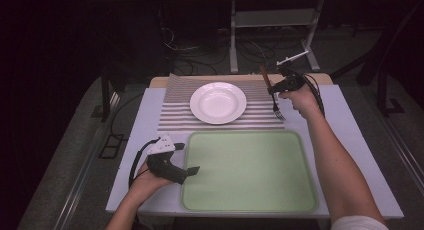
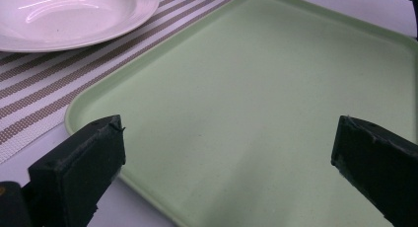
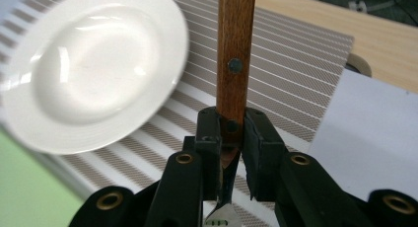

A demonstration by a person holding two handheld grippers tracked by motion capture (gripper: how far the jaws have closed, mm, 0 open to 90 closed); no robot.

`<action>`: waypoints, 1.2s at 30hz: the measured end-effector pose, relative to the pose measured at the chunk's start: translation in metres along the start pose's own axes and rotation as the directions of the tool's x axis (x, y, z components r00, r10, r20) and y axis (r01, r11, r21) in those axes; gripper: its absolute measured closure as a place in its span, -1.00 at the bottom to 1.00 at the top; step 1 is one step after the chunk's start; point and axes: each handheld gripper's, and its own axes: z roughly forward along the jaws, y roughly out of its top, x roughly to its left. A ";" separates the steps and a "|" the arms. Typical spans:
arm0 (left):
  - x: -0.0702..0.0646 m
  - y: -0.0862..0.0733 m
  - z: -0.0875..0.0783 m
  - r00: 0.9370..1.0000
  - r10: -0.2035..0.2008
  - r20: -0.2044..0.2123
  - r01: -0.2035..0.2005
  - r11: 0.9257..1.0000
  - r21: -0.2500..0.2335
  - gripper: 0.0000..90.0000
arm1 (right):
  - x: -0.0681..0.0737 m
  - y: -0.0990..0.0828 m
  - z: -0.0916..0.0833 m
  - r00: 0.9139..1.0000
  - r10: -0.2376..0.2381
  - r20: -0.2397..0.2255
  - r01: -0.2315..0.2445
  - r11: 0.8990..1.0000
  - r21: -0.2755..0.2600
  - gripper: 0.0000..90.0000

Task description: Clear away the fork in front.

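Fork (image 1: 272, 92) with a wooden handle hangs above the right end of the striped placemat (image 1: 175, 107), tines down, handle tilted up and away, off the surface. Right gripper (image 3: 230, 133) is clenched on the handle's lower end, just above the metal neck; the jaws pinch it from both sides at the lower rivet. White plate (image 1: 218, 102) sits on the placemat to the fork's left, well apart from the tines. Green tray (image 1: 250, 172) lies nearer the person, empty. Left gripper (image 1: 187, 162) rests at the tray's left edge, jaws spread wide, nothing between them, tips over the tray rim.

Likely step: carry the fork and lay it down, beside the plate or on the tray, can't tell which. To do it well: keep the clamp firm, since the grip sits low on the handle and the long handle could pivot. Lower slowly, bring the fork level before release, tines clear of the plate rim. Let go only once it rests flat.
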 end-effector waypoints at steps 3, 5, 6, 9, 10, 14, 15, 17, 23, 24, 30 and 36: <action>0.000 0.000 0.000 1.000 0.000 0.000 0.000 1.000 -0.001 -1.00 | 0.005 -0.004 -0.009 1.000 -0.014 -0.027 0.013 1.000 -0.024 0.72; 0.000 0.000 0.000 1.000 0.002 0.000 -0.002 1.000 -0.002 -1.00 | 0.009 -0.010 -0.016 0.997 -0.035 -0.062 0.032 0.998 -0.050 0.72; 0.000 0.000 0.000 1.000 0.000 0.003 0.000 1.000 -0.005 -1.00 | 0.015 -0.016 -0.024 0.996 -0.056 -0.071 0.051 0.996 -0.069 0.72; 0.001 0.001 -0.001 1.000 -0.003 0.002 0.003 1.000 -0.013 -1.00 | 0.024 -0.026 -0.035 0.992 -0.088 -0.095 0.078 0.992 -0.098 0.72; 0.001 0.001 -0.001 1.000 -0.004 0.003 0.004 1.000 -0.017 -1.00 | 0.027 -0.029 -0.037 0.990 -0.098 -0.102 0.088 0.991 -0.104 0.72; 0.001 0.002 -0.002 1.000 -0.007 -0.005 0.007 1.000 -0.026 -1.00 | 0.037 -0.042 -0.047 0.983 -0.135 -0.125 0.118 0.984 -0.132 0.72; 0.001 0.002 -0.002 1.000 -0.007 -0.005 0.007 1.000 -0.026 -1.00 | 0.037 -0.042 -0.047 0.983 -0.135 -0.125 0.118 0.984 -0.132 0.72; 0.002 0.002 -0.002 1.000 -0.012 -0.008 0.012 1.000 -0.025 -1.00 | 0.044 -0.052 -0.052 0.977 -0.157 -0.145 0.134 0.979 -0.154 0.72; 0.003 0.004 -0.001 1.000 -0.018 -0.014 0.018 0.999 -0.026 -1.00 | 0.054 -0.074 -0.060 0.965 -0.189 -0.181 0.151 0.967 -0.202 0.72; 0.003 0.006 0.001 1.000 -0.028 0.001 0.028 0.999 -0.029 -1.00 | 0.055 -0.078 -0.061 0.964 -0.191 -0.186 0.150 0.966 -0.213 0.72; 0.004 0.021 0.005 1.000 -0.021 0.018 0.021 0.999 -0.037 -1.00 | 0.061 -0.101 -0.065 0.955 -0.214 -0.207 0.163 0.958 -0.237 0.72; 0.004 0.044 0.012 1.000 0.005 0.020 -0.003 0.998 -0.057 -1.00 | 0.069 -0.117 -0.071 0.946 -0.231 -0.230 0.169 0.951 -0.257 0.72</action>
